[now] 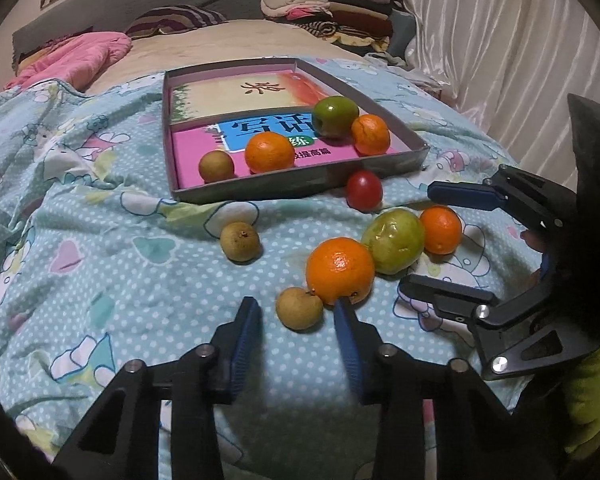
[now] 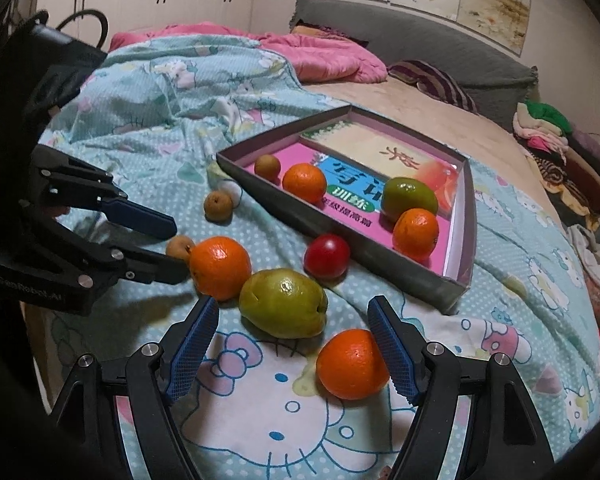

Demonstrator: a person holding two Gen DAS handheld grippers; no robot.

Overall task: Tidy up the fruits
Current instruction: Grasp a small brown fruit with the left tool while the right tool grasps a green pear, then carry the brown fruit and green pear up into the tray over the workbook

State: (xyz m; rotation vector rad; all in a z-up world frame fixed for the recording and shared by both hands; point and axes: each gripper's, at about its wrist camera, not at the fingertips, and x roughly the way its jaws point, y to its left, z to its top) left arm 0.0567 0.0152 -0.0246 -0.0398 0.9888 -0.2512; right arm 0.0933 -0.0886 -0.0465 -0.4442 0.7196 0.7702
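A small round brown longan-like fruit (image 1: 299,308) lies on the light-blue dotted cartoon-print bedspread (image 1: 120,264) between the blue-padded fingers of the left gripper (image 1: 296,312), nearer the right-hand pad than the left; a gap shows on both sides, so the pads do not press on it and the jaws stand partly apart. The tip of the right-hand finger (image 1: 342,308) touches the lower edge of a large glossy orange mandarin (image 1: 340,270) just behind the brown fruit. The right gripper (image 2: 294,312) stands wide open over the bedspread: a smaller orange mandarin (image 2: 352,364) lies just inside its right-hand finger, touching or nearly touching that pad, while a big yellow-green pear-shaped fruit (image 2: 284,308) sits between and just beyond the fingertips, unheld. A small red round fruit (image 2: 327,256) rests against the outer wall of the shallow grey cardboard box (image 2: 340,240), which holds colourful books, two mandarins, a green fruit and a brown fruit. Another brown fruit (image 1: 240,241) lies alone on the cover.
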